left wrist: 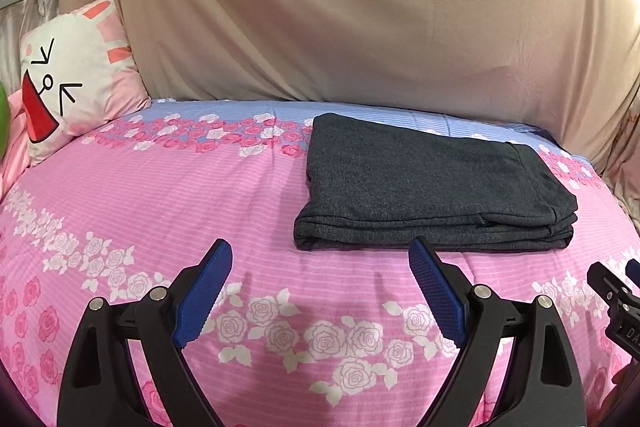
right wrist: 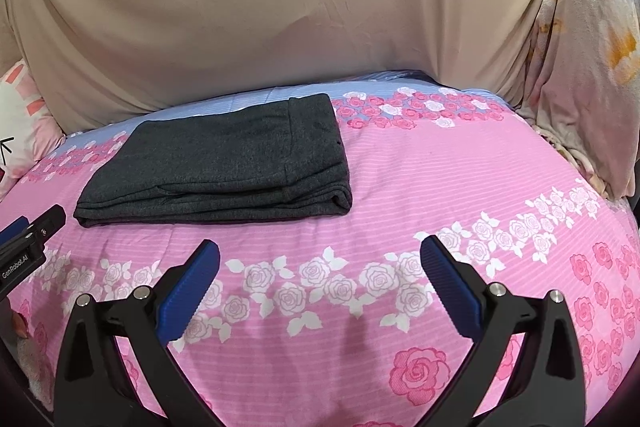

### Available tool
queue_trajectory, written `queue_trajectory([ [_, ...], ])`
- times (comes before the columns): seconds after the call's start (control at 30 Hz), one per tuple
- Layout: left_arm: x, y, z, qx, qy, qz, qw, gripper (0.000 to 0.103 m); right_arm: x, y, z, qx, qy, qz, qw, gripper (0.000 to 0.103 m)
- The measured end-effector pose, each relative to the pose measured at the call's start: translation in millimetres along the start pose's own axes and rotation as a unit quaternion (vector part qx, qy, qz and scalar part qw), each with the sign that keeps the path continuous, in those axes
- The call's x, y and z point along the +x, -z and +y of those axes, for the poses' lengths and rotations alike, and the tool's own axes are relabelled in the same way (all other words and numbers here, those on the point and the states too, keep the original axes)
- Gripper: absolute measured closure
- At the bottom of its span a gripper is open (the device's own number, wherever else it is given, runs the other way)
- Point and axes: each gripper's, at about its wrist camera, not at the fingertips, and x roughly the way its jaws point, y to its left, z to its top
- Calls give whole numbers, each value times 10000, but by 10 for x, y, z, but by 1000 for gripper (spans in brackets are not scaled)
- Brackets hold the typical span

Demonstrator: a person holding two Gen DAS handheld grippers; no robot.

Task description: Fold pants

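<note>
Lying folded, pants [left wrist: 432, 187] on bedspread [left wrist: 160, 211]

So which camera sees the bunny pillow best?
The left wrist view. There the bunny pillow shows its whole face, with ears, squinting eyes and red mouth, propped at the bed's far left. The right wrist view catches only a sliver of it at the left edge: pink ear stripes and part of one eye.

We see only a slice of the green thing [left wrist: 2, 119] and the bunny pillow [right wrist: 16, 123], both cut off.
</note>
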Motion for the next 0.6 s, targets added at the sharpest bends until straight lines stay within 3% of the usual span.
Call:
queue_trajectory([
  [0.6,4,-8,-68,269,-10,45,9996,16,45,12,17,-28,91,137,9999,5],
])
